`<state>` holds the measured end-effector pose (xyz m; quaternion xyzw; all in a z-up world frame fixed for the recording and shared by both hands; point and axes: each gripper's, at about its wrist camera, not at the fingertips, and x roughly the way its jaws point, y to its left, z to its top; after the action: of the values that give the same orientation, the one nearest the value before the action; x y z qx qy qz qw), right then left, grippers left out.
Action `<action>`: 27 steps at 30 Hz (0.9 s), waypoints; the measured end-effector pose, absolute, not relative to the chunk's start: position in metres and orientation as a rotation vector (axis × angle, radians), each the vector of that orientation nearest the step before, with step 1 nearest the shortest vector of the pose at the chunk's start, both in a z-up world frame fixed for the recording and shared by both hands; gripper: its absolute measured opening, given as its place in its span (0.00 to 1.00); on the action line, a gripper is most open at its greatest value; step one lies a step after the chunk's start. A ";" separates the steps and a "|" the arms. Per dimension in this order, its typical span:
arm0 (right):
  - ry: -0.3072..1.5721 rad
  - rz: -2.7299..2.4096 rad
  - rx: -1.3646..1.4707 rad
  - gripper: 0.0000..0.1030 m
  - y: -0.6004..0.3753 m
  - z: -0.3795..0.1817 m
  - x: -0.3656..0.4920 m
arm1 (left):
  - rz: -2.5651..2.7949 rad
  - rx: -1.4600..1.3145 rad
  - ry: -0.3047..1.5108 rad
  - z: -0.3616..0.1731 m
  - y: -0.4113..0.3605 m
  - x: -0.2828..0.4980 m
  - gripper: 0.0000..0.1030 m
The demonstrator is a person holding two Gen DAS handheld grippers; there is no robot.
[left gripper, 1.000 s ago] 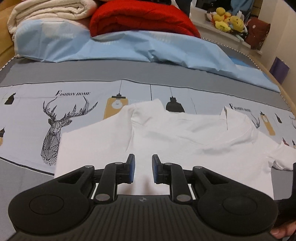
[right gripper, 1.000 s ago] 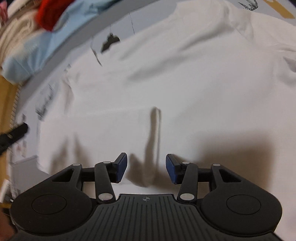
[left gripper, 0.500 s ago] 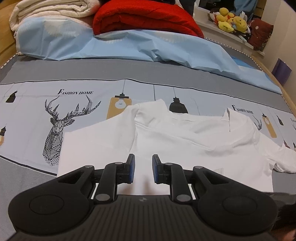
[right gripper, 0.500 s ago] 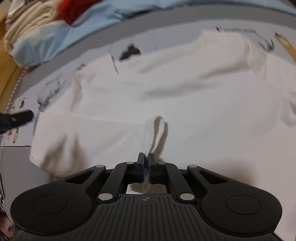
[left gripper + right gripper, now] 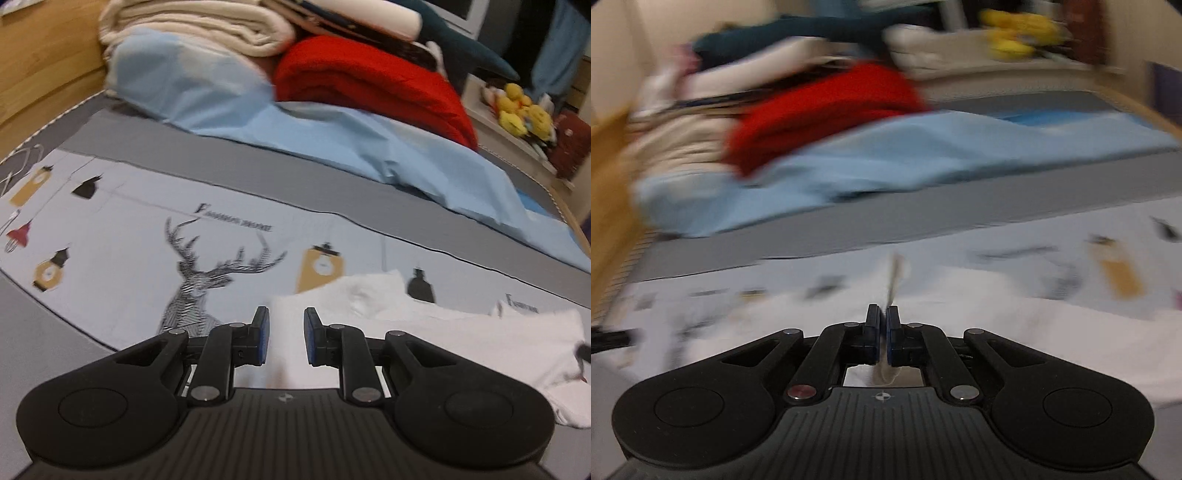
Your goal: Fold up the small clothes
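My right tongs [image 5: 882, 325]: clamped on shirt [image 5: 461, 339] fold. My left tongs [image 5: 286, 338]: slightly parted, empty, above shirt's left edge. Shirt on bed [image 5: 110, 258], long axis left-right, mostly rightward of left tongs.

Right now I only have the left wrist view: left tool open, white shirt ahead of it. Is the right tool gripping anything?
Observer: Yes. In the right wrist view the right tool is shut on a thin upright fold of the white shirt.
Operator: Pinched deep or only at the tips?
Observer: Deep. Cloth shows behind the pads, close to the tool's body.
Operator: Is that picture sharp?
Observer: No, it is heavily blurred. Behind the fold only the red blanket and the blue sheet read clearly.
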<state>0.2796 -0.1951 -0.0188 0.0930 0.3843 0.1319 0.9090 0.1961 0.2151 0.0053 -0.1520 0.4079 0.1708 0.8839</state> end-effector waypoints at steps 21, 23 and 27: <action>0.881 -0.069 0.256 0.05 -0.308 -0.059 0.309 | 0.185 -0.217 1.027 -0.056 0.159 0.228 0.21; 0.857 -0.087 0.292 0.05 -0.318 -0.057 0.306 | 0.155 -0.204 1.040 -0.065 0.149 0.232 0.21; 0.875 0.009 0.362 0.05 -0.323 -0.064 0.307 | 0.066 -0.160 1.077 -0.089 0.123 0.243 0.21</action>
<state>0.3070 -0.3227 -0.0640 0.1742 0.4214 0.0042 0.8900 0.2428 0.1229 -0.0893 -0.0761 0.5122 0.0316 0.8549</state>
